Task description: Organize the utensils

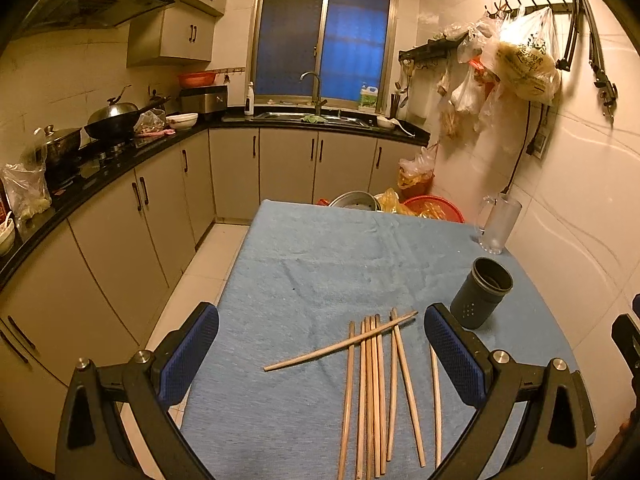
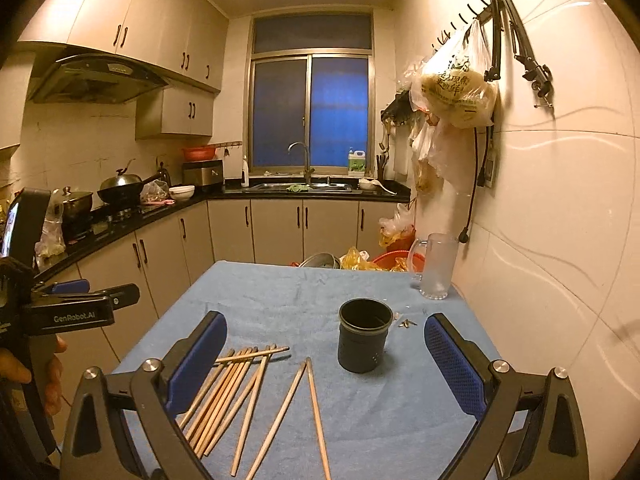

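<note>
Several wooden chopsticks (image 1: pixel 376 384) lie loose on the blue cloth of the table (image 1: pixel 320 264), one lying crosswise over the others. A dark cylindrical utensil holder (image 1: pixel 481 292) stands upright to their right, with nothing showing inside it. My left gripper (image 1: pixel 322 354) hangs open above the near ends of the chopsticks, holding nothing. In the right wrist view the chopsticks (image 2: pixel 248 392) spread at the lower left and the holder (image 2: pixel 365 334) stands just ahead. My right gripper (image 2: pixel 326 360) is open and empty. The left gripper (image 2: pixel 92 300) shows at the left edge, held by a hand.
A frosted glass mug (image 2: pixel 435 266) stands at the table's far right corner by the tiled wall. Small bits (image 2: pixel 407 323) lie beside the holder. Bowls and bags (image 1: pixel 400 204) sit beyond the table's far edge. Kitchen cabinets and a counter run along the left.
</note>
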